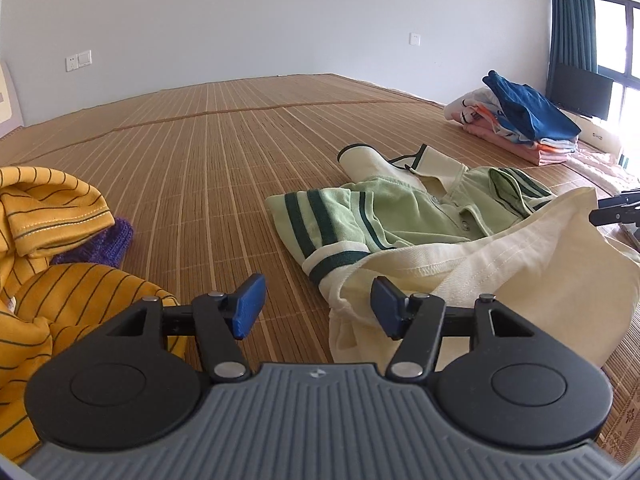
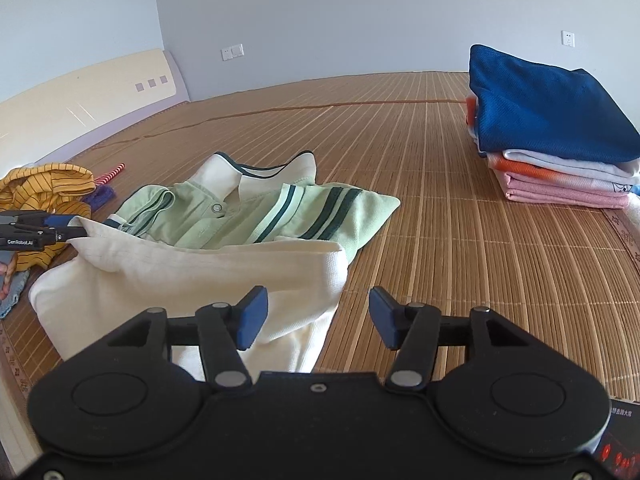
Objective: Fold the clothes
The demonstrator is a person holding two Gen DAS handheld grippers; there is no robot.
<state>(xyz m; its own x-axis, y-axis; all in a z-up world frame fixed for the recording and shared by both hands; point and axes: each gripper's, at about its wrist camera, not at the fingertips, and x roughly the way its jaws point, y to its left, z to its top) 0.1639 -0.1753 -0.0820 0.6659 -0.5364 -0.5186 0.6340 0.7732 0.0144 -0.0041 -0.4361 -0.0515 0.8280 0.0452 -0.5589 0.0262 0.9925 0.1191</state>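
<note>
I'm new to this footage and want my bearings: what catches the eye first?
A half-folded green and cream polo shirt lies mid-mat, its cream hem doubled over toward both open claws, the left claw and the right claw. A neat stack of folded clothes topped in blue sits far right; a crumpled yellow striped shirt lies left.

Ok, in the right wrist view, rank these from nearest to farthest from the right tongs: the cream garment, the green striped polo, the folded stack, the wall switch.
1. Cream garment, just ahead-left of the right tongs, under the left pad.
2. Green striped polo, behind it, centre-left.
3. Folded stack, blue on top, far right.
4. Wall switch, on the back wall.
</note>
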